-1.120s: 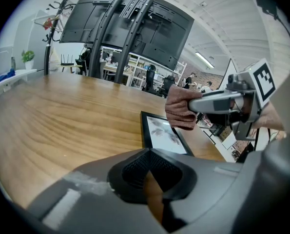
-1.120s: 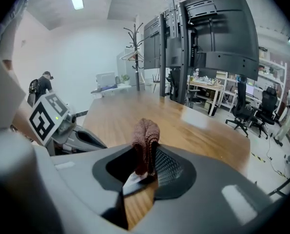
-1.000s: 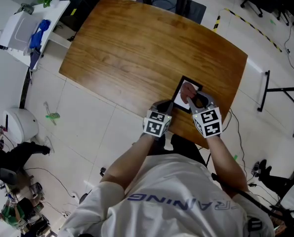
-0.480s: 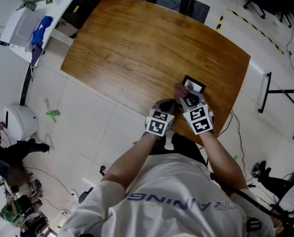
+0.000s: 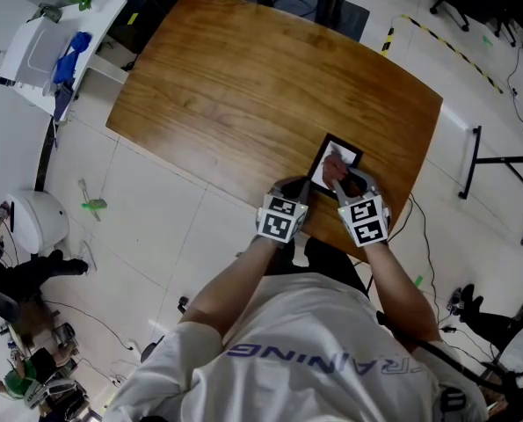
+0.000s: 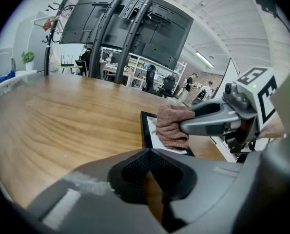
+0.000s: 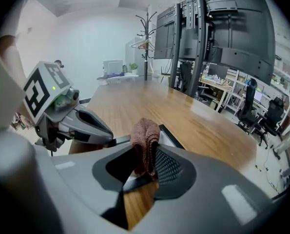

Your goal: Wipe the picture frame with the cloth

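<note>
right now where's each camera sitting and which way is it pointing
Head view: on the person's head, facing steeply down at the table; shows forearms, left gripper, right gripper.
Left gripper view: on the left gripper, facing along its closed jaws over the picture frame; right gripper enters from the right.
Right gripper view: on the right gripper, facing along jaws shut on the cloth; left gripper at left.
Shared: both gripper views show picture frame, cloth, the other gripper.

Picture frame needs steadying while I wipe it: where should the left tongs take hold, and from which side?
I'd take the picture frame by its bare black near-left border, coming in low from the near table edge. It lies flat, and the cloth in the right tongs sits on its middle.
</note>
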A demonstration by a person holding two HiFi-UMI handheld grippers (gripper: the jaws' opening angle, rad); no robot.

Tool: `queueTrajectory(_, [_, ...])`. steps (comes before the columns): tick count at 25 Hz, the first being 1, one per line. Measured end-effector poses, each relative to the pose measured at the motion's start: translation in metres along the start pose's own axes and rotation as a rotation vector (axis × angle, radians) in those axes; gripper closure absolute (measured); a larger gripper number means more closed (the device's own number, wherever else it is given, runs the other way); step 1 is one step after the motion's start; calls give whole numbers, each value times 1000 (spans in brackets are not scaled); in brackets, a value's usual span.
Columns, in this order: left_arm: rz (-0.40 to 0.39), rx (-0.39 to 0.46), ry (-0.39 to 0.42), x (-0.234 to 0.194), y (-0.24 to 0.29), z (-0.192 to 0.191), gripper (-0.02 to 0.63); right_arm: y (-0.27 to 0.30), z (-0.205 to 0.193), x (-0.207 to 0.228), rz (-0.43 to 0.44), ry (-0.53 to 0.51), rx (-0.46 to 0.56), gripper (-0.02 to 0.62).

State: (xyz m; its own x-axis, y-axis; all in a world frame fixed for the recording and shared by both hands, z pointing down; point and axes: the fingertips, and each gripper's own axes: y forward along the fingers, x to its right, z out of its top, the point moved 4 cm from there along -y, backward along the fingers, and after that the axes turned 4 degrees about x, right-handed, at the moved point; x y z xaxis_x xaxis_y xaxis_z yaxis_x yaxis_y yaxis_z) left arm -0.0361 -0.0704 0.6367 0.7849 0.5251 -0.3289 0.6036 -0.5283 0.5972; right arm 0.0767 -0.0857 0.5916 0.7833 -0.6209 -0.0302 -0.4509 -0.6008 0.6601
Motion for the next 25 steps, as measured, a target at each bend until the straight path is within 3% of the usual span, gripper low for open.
queueTrajectory(17, [1, 3, 0, -4, -1, 2, 601, -35, -35, 27, -91, 67, 13, 482])
queueTrajectory(25, [-2, 3, -1, -2, 0, 3, 601, -41, -21, 21, -71, 75, 53, 482])
